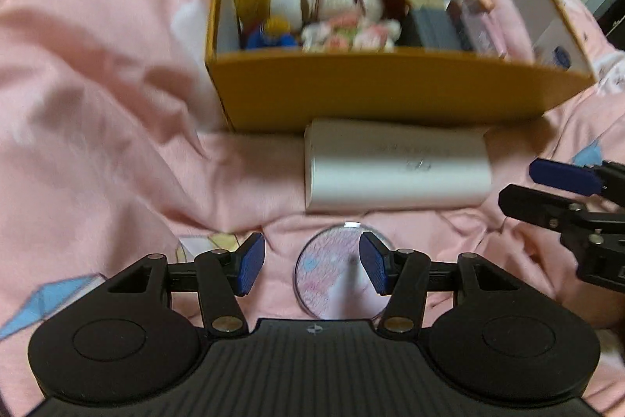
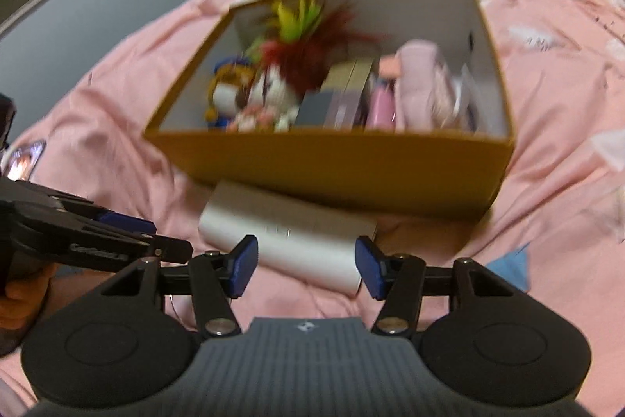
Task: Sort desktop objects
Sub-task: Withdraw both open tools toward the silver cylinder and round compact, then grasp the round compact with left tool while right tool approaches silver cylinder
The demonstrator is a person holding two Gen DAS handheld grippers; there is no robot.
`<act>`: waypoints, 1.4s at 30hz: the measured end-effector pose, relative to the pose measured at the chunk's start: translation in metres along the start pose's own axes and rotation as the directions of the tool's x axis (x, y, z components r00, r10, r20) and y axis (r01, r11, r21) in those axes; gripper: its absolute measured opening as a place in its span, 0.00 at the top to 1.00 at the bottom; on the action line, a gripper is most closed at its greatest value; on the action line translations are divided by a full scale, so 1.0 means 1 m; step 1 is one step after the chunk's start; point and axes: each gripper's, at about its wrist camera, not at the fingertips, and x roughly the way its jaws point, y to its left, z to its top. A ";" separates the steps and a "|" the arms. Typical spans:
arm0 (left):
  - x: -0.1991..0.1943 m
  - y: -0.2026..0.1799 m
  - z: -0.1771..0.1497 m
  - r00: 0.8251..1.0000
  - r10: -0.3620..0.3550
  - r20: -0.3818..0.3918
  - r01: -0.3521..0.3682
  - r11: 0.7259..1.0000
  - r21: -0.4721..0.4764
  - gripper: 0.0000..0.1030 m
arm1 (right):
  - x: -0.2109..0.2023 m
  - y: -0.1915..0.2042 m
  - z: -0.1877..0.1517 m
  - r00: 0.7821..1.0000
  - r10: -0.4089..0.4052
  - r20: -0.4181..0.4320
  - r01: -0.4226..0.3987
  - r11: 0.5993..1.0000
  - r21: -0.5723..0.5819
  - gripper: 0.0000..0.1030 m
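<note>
Left wrist view: left gripper jaws wide, empty, poised over flat round pink-patterned disc on pink bedsheet. Right gripper half-open, empty, above smooth white rounded case beside mustard cardboard box, probably both pickups for boxing.

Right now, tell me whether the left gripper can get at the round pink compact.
Probably yes. The left gripper is open right over the round pink compact, which lies bare on the pink blanket; the white case sits beyond it, clear.
</note>
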 end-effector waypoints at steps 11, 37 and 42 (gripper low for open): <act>0.022 0.017 -0.008 0.993 -0.055 -0.104 0.045 0.994 -0.098 0.37 | 0.013 -0.002 -0.005 0.999 0.005 -0.052 -0.005 1.000 0.018 0.44; -0.006 0.005 -0.016 0.981 -0.194 -0.016 0.194 0.981 -0.010 0.72 | 0.021 0.036 -0.001 0.997 -0.070 -0.045 0.042 0.890 -0.454 0.44; -0.006 -0.012 -0.018 0.968 -0.250 -0.009 0.250 0.965 0.081 0.72 | 0.027 0.040 -0.004 0.994 -0.097 -0.052 0.052 0.826 -0.561 0.44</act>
